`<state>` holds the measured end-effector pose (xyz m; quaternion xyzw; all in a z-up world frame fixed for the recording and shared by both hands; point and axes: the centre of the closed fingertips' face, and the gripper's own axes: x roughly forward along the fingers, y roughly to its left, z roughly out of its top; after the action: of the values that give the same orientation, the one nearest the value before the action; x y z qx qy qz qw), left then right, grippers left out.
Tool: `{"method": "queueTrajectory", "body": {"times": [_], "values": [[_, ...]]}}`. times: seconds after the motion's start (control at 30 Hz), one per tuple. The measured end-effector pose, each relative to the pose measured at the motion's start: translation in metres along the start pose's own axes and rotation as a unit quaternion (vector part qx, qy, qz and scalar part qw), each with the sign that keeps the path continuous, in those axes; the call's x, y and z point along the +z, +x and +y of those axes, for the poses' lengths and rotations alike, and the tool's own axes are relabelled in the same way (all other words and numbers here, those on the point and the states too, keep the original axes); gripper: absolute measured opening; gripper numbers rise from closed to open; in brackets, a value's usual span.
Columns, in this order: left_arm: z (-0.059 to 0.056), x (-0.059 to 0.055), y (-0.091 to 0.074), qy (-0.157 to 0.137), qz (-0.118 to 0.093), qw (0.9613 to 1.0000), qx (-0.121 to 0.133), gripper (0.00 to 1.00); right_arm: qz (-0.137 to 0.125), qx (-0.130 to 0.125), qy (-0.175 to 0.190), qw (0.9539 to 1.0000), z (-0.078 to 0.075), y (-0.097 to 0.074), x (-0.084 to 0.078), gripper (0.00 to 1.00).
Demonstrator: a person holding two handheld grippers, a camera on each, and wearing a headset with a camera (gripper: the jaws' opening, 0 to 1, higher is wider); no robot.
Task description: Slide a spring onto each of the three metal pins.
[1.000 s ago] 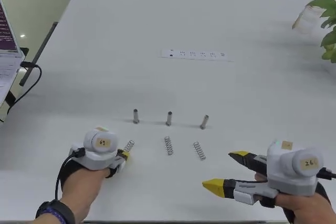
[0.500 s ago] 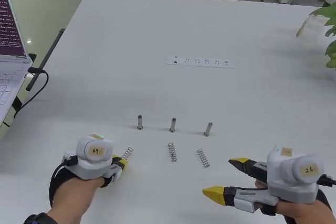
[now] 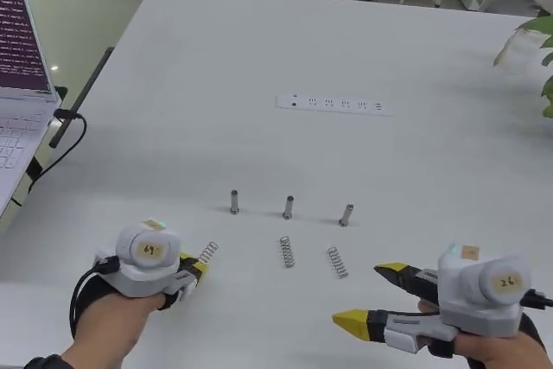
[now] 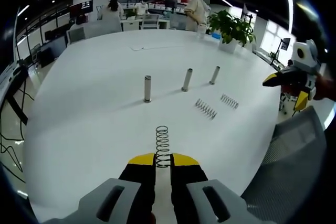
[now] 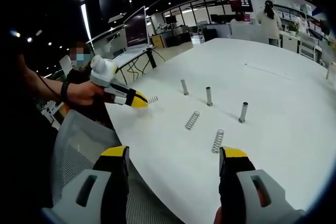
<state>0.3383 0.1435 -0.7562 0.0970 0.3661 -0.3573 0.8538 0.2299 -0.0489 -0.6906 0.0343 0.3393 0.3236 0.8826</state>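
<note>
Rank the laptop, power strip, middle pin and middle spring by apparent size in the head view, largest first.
1. laptop, though cut off by the frame edge.
2. power strip.
3. middle spring and middle pin: close in size; the spring lies nearer the camera, so unranked.
</note>
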Motion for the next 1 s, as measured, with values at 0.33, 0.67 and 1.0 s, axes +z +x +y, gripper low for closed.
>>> {"method": "queueTrajectory", "body": {"times": [0.33,0.67,1.0], "values": [[0.002,-0.007,-0.001,0.007,0.007,0.9999,-0.003,0.02,0.000,0.002,0.000,1.0000,0.000,0.001,-0.001,0.67],[-0.001,-0.001,-0.011,0.016,-0.001,0.9998,-0.009,0.02,0.001,0.002,-0.002,1.0000,-0.002,-0.001,0.001,0.67],[-0.016,0.002,-0.021,0.035,-0.009,0.9990,-0.027,0.02,0.002,0.019,-0.013,0.9997,0.001,0.009,0.011,0.63]]}}
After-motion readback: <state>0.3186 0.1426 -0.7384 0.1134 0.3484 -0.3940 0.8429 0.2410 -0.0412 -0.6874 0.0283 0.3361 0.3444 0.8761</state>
